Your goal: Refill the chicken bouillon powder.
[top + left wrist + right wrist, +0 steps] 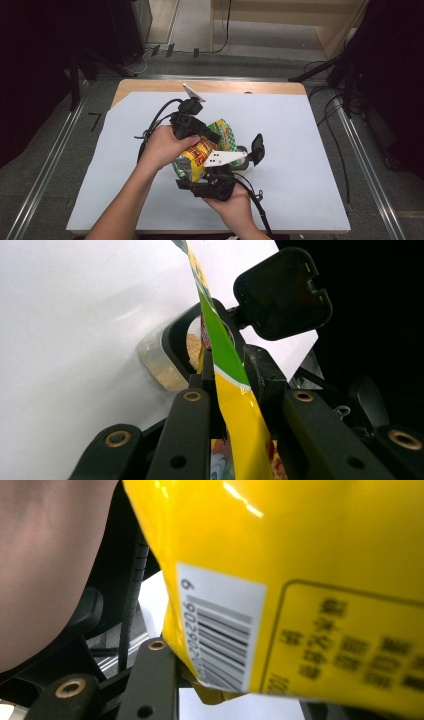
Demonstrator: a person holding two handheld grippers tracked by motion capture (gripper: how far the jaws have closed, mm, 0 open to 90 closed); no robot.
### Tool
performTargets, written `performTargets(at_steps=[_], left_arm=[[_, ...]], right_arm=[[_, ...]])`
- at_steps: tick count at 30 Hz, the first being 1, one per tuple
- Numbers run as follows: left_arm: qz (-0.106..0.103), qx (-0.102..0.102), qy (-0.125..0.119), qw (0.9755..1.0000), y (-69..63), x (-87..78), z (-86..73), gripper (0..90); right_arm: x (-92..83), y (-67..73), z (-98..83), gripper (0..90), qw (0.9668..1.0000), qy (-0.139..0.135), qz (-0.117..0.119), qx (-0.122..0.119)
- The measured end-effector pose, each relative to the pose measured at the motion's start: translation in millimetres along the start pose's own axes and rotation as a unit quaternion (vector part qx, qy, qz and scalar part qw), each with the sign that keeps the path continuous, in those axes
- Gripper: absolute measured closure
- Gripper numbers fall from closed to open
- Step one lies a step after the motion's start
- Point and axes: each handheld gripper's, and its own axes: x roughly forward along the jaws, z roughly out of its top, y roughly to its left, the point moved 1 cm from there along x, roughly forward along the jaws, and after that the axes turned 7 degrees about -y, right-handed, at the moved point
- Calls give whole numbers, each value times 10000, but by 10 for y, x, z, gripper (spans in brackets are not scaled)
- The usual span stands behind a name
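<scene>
Yellow snack bag (199, 156) pinched at its green top edge by left gripper (227, 390), lower corner clamped by right gripper (200, 680), above open plastic container (167, 362) on desk (300, 150)

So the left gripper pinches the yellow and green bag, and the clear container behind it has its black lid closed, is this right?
Not quite: the black lid is flipped open, as the left gripper view shows. The left gripper does pinch the bag, with the clear container behind.
</scene>
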Motion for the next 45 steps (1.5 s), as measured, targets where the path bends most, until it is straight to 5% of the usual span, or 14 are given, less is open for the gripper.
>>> performTargets(at_steps=[45], left_arm=[[71,43,-89,9999,3,-44,-13,803]], right_arm=[[30,-8,18,650,10000,49,37,-30]])
